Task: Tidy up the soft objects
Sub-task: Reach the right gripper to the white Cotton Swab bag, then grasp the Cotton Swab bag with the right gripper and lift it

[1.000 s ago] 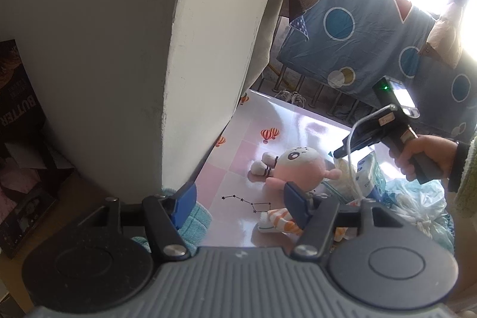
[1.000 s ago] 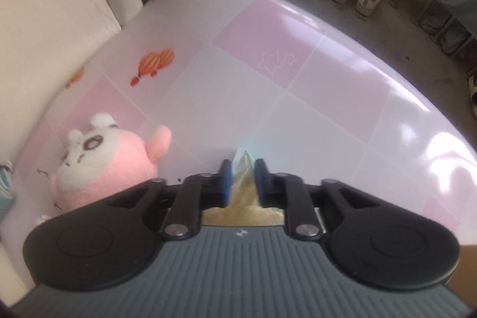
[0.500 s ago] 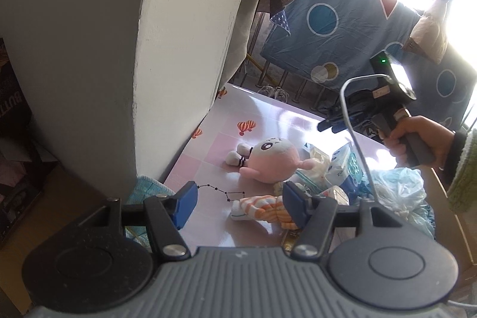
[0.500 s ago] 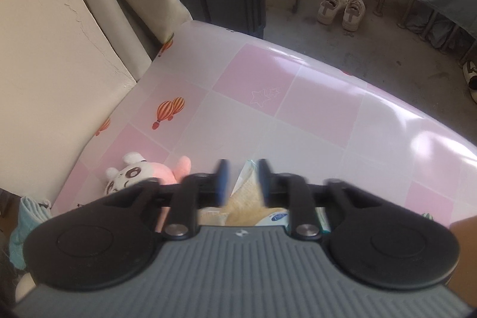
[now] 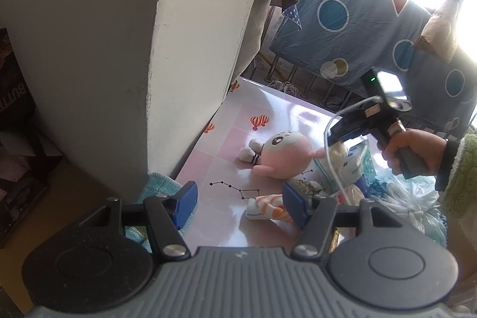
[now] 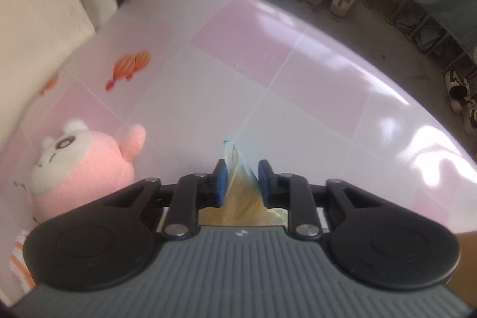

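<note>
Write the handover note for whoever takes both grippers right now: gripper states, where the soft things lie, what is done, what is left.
Left gripper: open, empty, hovering over the near table edge.
Right gripper: jaws closing around the peak of a clear packet; a gap still shows on one side, so no firm grip yet.
Pink plush: lying on the pink checked table near the wall.
Striped orange-and-white toy: lying on the table in front of the plush.
Tissue pack and plastic bags: piled at the right.
Done: nothing visibly sorted.
Left: secure the packet, then place every soft item.
</note>
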A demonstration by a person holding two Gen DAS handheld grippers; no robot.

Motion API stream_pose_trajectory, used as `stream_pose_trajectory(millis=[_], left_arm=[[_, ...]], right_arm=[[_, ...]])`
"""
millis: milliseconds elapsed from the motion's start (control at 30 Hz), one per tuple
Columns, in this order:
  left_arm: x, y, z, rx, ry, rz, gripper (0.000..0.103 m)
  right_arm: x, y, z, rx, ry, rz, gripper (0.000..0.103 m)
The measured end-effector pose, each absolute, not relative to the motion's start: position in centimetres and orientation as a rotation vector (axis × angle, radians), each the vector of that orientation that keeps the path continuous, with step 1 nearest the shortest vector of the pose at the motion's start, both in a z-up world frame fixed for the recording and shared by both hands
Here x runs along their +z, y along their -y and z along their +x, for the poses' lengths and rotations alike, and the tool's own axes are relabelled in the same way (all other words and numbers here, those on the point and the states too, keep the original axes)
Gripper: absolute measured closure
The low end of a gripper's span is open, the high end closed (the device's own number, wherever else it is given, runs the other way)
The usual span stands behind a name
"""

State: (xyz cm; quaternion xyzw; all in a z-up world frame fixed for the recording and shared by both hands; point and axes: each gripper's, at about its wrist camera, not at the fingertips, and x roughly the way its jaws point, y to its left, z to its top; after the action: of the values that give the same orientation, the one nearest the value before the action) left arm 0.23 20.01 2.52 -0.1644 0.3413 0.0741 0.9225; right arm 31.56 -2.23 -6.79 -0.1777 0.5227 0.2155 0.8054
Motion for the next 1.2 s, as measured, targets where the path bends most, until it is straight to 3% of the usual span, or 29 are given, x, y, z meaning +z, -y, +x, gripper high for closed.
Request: stream_pose_trajectory(millis=[467,733,1200], left_arm=[[4.1,-16.6,-1.1,0.078,-0.667,-0.313,0.039],[4.5,-13.7,0.6,-0.011,-0.678,-0.308,0.046],[-0.1,-2.3,9.0,-0.226,-0.855,-0.182,0.050]], right_arm=[[5.1,14.4,24.4,0.584,-0.923,0.108,0.092],[4.8,24.5,15.9,0.627,-0.897,0.323,0.092],[1.9,30.7,7.0,0.582,-0.940,0.264,0.091]])
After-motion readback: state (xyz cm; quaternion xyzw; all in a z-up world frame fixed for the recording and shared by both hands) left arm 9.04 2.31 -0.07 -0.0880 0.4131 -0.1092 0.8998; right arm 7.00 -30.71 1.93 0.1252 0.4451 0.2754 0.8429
